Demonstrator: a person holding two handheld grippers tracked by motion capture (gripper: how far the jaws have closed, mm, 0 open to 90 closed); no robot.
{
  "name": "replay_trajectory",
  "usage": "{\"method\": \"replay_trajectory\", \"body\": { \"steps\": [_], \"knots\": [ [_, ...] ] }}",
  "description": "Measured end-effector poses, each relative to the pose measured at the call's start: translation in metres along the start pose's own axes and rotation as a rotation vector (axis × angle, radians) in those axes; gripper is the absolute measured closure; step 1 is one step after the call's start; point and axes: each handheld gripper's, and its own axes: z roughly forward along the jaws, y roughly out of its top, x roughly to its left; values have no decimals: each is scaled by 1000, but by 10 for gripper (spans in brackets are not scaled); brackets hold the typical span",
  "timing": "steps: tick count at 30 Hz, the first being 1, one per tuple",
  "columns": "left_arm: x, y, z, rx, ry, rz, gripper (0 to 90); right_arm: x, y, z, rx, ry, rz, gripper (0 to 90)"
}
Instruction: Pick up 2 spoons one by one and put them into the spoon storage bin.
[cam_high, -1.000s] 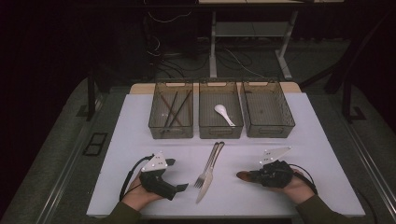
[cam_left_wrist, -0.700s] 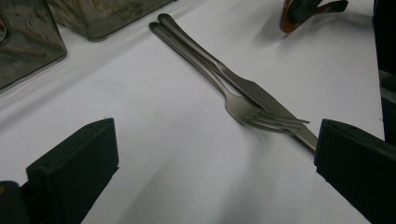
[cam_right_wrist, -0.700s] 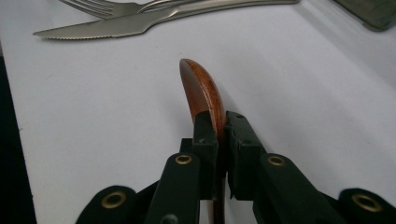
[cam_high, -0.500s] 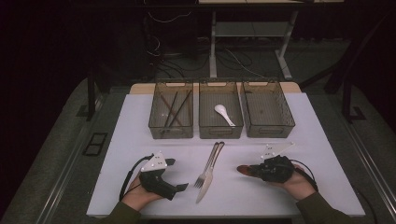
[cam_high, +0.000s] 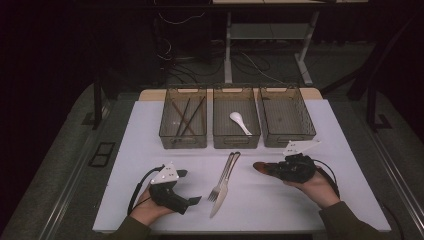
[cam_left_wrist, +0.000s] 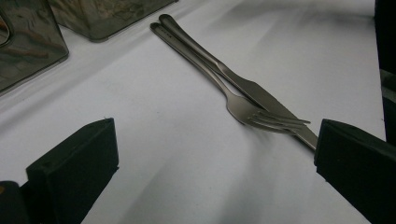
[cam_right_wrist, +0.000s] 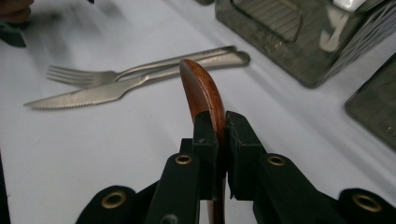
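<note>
So I've got the wooden spoon (cam_right_wrist: 201, 91) pinched between my right gripper (cam_high: 289, 169)'s jaws, clamped on its handle with the bowl poking out toward the fork (cam_high: 223, 176) and knife (cam_high: 223, 187), just off the table (cam_high: 150, 140) in front of the right bin (cam_high: 286, 117). My right hand (cam_high: 315, 186) holds it about level, pointing left. My left gripper (cam_left_wrist: 215, 158)'s jaws are wide apart with nothing between them, aimed at the fork tines; its own view shows that, while the high view shows the white spoon (cam_high: 239, 122) in the middle bin (cam_high: 236, 118).

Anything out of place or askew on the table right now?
Nothing damaged or spilled. The fork and knife lie together, loose on the white table, outside the three bins. The right gripper is shut on a brown wooden spoon; the left gripper rests open nearby.
</note>
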Motion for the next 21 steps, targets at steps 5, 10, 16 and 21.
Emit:
{"method": "replay_trajectory", "body": {
  "steps": [5,10,16,21],
  "knots": [
    [0,0,0,-6,4,0,0,-3,7,-2,-17,-12,11,825],
    [0,0,0,-8,7,3,0,-6,15,-4,-37,-22,16,825],
    [0,0,0,2,9,9,0,-9,28,-8,-81,-40,12,825],
    [0,0,0,2,9,9,0,-12,39,-7,-103,-54,9,825]
  ]
}}
